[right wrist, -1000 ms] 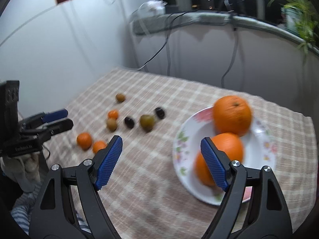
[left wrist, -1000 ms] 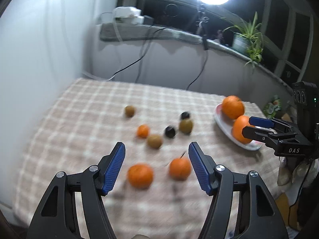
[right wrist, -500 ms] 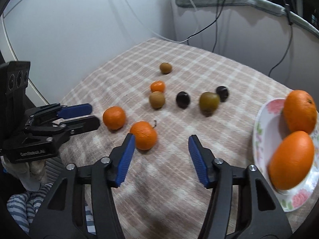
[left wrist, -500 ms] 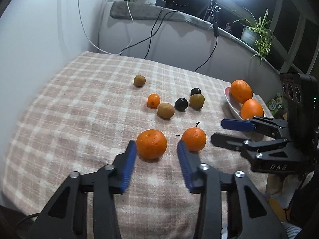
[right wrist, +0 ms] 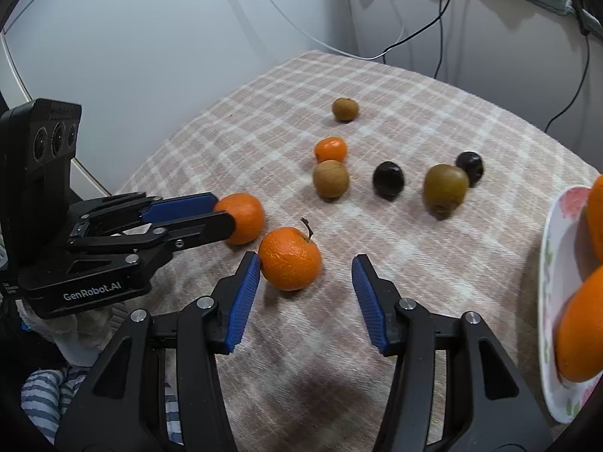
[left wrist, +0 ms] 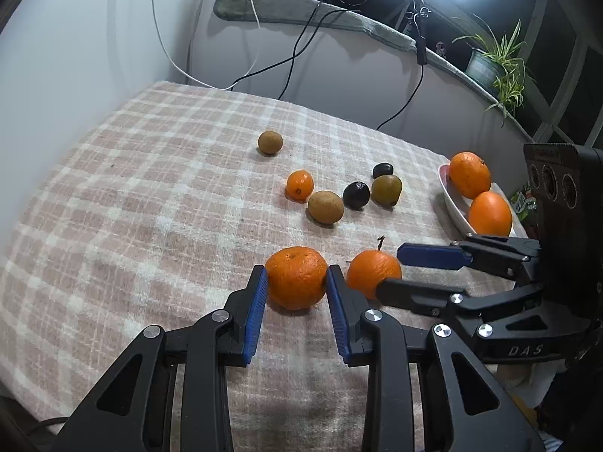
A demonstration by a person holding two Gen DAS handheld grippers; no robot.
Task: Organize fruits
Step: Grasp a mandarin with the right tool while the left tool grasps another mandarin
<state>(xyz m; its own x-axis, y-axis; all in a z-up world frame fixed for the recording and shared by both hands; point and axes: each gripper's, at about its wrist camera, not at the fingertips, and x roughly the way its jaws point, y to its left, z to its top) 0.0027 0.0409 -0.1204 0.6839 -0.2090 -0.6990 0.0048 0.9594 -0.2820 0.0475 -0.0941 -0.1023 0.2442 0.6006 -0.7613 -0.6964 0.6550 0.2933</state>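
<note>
tablecloth (left wrist: 150,196): pink-and-cream plaid | tangerines (left wrist: 296,277) (left wrist: 373,271): bright orange | plate (right wrist: 554,263): white, pink-and-green floral rim, holds two oranges (left wrist: 469,173), deep orange | beside plate: olive-green kiwi (right wrist: 444,188), two near-black plums (right wrist: 388,179) | gripper pads (right wrist: 245,297): blue on black frames

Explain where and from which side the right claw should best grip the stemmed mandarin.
Grip the stemmed mandarin across its widest middle, probably coming low from the near side, as the open right claw points. It is round; its stem sticks up, and the left claw crowds the left.
</note>
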